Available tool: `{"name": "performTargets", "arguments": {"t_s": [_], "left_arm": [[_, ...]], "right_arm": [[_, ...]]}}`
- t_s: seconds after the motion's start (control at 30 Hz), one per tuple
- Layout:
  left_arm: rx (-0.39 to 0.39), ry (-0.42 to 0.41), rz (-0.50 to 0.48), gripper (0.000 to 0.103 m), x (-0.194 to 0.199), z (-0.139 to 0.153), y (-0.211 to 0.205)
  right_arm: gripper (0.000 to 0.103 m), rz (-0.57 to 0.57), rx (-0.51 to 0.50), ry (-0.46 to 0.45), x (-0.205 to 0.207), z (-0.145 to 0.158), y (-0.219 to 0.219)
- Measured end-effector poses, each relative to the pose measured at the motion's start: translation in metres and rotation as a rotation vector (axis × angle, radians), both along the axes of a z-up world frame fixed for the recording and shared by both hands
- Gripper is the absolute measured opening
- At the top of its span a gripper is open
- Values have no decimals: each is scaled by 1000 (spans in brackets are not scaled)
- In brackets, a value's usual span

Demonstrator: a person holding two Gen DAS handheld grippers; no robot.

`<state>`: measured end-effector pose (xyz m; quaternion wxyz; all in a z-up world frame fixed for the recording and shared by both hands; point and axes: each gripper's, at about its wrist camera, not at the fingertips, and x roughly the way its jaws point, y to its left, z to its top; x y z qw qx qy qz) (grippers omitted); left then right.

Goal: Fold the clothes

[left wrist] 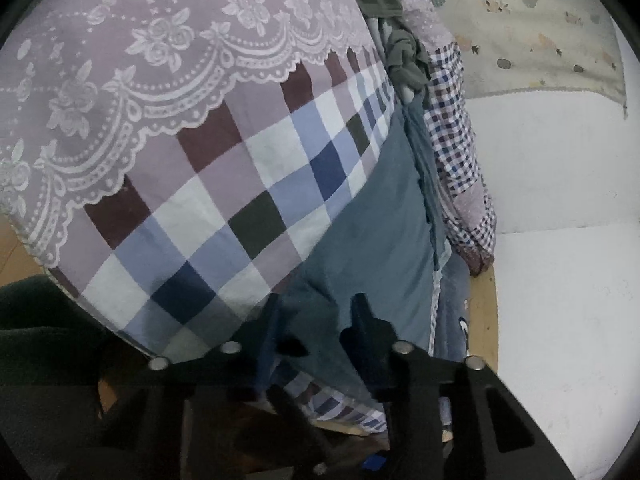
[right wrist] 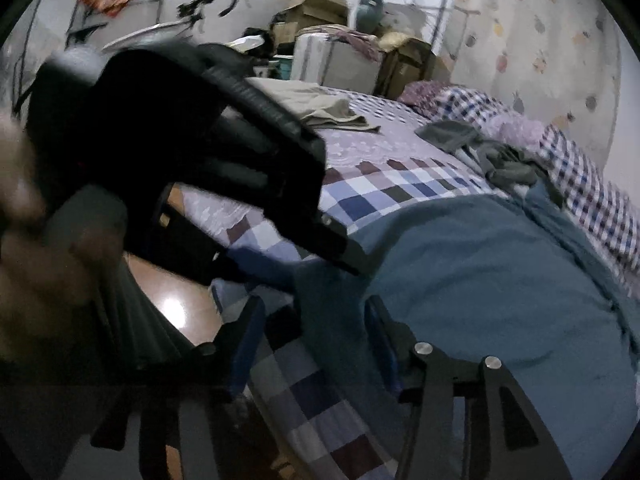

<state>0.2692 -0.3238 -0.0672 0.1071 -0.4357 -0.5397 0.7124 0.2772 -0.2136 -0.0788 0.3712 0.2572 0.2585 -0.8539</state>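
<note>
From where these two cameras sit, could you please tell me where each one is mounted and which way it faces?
Left wrist: sits on the left gripper, looking along its open fingers at the teal garment on the checked bedspread, white wall to the right; a dark sleeve shows at lower left.
Right wrist: sits on the right gripper, facing across the bed toward stacked boxes; the other gripper's body and a blurred hand fill the left.
Shared: the teal garment, the bedspread, an olive garment.

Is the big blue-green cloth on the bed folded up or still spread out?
Spread out. The blue-green garment lies flat over the checkered bedspread, its near edge between both open grippers, left and right.
</note>
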Motion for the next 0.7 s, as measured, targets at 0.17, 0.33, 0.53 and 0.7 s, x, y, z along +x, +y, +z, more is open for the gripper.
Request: {"name": "performTargets", "arguments": {"t_s": [0.17, 0.33, 0.53, 0.7], "left_arm": [[7, 31, 3, 6, 0, 5, 0], [71, 85, 11, 5, 4, 9, -5], [117, 98, 66, 5, 10, 9, -12], [117, 93, 82, 8, 6, 8, -7]], "right_arm": [[57, 11, 72, 95, 10, -9, -7], [56, -2, 131, 197, 13, -14, -14], [21, -2, 175, 295, 15, -15, -19], [2, -9, 154, 285, 8, -6, -18]]}}
